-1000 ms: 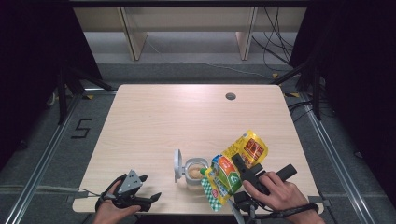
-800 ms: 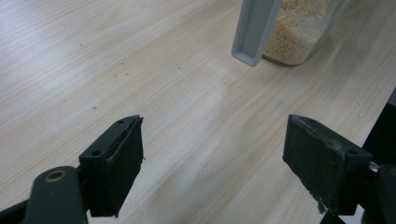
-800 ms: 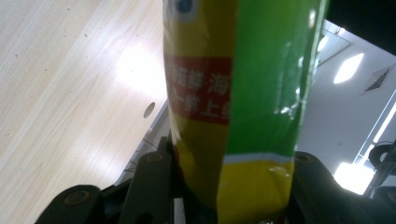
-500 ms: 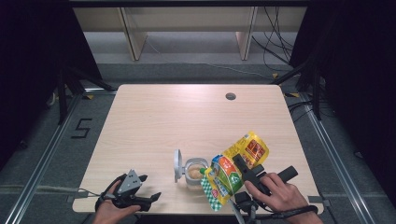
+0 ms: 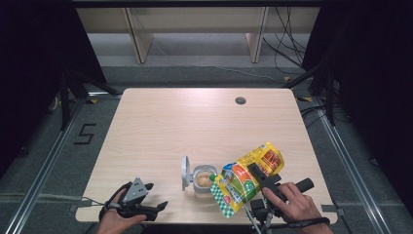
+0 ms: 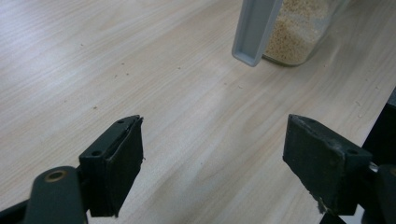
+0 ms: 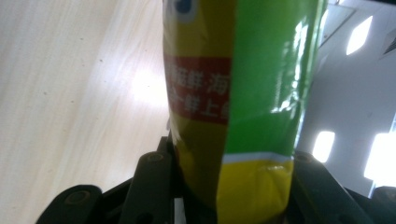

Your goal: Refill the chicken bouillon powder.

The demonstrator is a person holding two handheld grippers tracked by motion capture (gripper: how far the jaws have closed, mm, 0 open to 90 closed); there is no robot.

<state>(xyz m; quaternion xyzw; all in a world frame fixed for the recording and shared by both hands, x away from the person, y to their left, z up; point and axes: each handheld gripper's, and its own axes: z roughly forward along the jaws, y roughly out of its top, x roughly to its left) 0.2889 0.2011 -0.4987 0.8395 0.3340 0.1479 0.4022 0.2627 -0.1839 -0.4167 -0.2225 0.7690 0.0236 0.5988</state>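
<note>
My right gripper [image 5: 258, 174] is shut on a yellow and green pouch [image 5: 243, 179], which is tilted with its lower end over a small clear container [image 5: 202, 180]. In the right gripper view the pouch [image 7: 233, 93] stands between the jaws of my right gripper [image 7: 229, 186]. The container's grey lid [image 5: 185, 173] is flipped open to its left. Light grains fill the container [image 6: 299, 32] behind its lid [image 6: 254, 28]. My left gripper [image 5: 157, 196] rests open at the table's front left, with nothing between the jaws in its own view [image 6: 215, 163].
The light wooden table [image 5: 195, 126] has a round cable hole [image 5: 240, 101] at the back right. Wooden shelving [image 5: 195, 29] stands behind it. A "5" mark [image 5: 85, 134] is on the floor to the left.
</note>
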